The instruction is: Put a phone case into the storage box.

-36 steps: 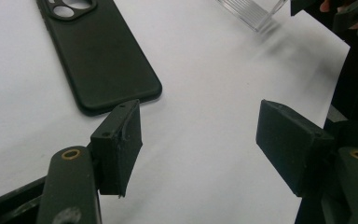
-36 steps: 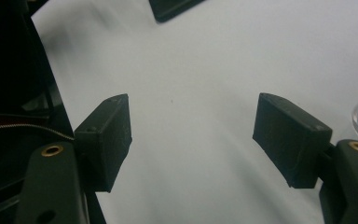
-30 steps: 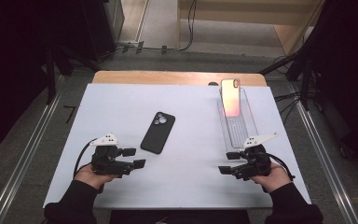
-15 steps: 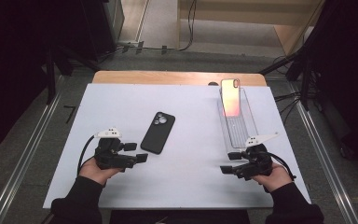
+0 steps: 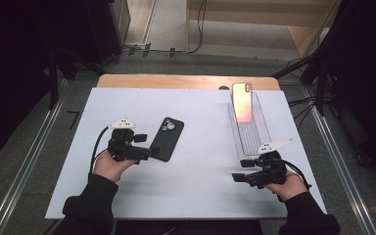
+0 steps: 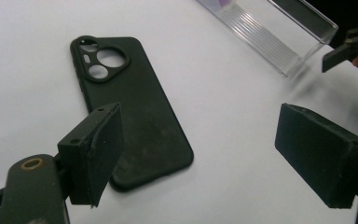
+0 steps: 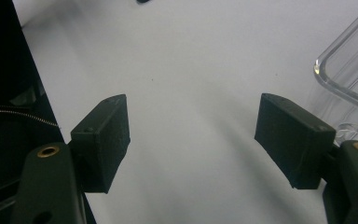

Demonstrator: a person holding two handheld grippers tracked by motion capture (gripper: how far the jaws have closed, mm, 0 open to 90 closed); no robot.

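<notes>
The left gripper point(image 5: 144, 152) has its jaws spread, and they have just been opening wider; nothing sits between the pads yet, though in the left gripper view one pad point(image 6: 98, 151) overlaps the near end of the black phone case point(image 6: 130, 107). That case lies flat on the white table point(image 5: 200, 191), back up with its camera cut-outs at the far end, just ahead of the left gripper's tips. Its long axis runs away from the person, leaning slightly toward the right at the far end. The gripper points across that near end, so a grasp would probably need to close over the case's short width or its bottom corner.

The left hand point(image 5: 110, 166) is plainly the nearer one. The right gripper point(image 5: 240, 177) rests well apart at the right front of the table, its jaws also spread and empty. Just beyond it lies a clear plastic tray point(image 5: 248, 127), long axis also pointing away from the person, with a phone point(image 5: 242, 102) propped at its far end, its face glowing orange-pink.

Nothing stands between the left gripper and the case; the table around it is bare.
</notes>
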